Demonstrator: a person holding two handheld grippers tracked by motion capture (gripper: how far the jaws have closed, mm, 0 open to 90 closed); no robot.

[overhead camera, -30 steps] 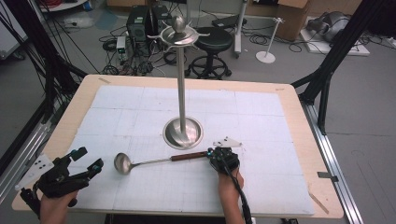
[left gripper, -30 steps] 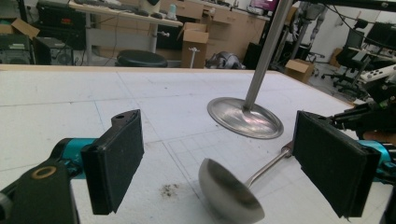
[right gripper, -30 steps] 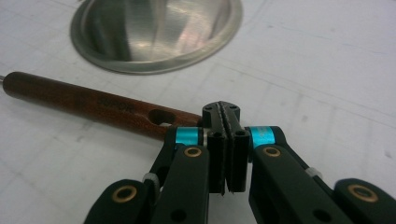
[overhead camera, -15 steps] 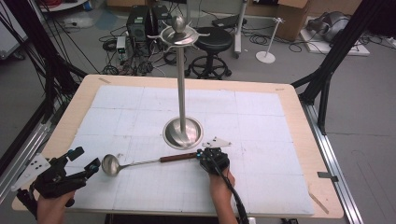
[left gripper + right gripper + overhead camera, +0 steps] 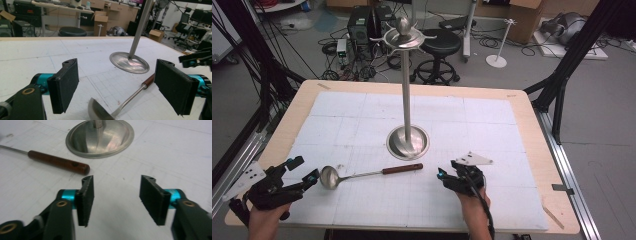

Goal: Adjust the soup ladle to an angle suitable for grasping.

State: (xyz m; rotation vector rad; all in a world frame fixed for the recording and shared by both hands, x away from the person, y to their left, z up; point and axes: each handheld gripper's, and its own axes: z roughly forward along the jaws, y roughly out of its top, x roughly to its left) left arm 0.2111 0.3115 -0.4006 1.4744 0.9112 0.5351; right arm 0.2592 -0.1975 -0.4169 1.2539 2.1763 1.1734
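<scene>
A steel ladle (image 5: 330,176) with a brown wooden handle (image 5: 402,168) lies flat on the white table mat, its bowl toward the left. My right gripper (image 5: 448,172) sits just right of the handle's end. Its jaws have just been opening, and nothing is between them. In the right gripper view my gripper (image 5: 119,198) is open, with the handle (image 5: 58,162) ahead and to the left. My left gripper (image 5: 306,169) rests open at the near left, next to the bowl. In the left gripper view my gripper (image 5: 118,87) frames the bowl (image 5: 100,112) without touching it.
A tall steel hanging stand rises from its round base (image 5: 408,141) in the middle of the mat (image 5: 492,125), just beyond the ladle, with hooks around its top (image 5: 403,32). Stools, cables and boxes stand on the floor behind the table.
The right gripper slid the ladle a little to the left, then let go of its handle, opened and drew back to the right. The left gripper stayed put.
</scene>
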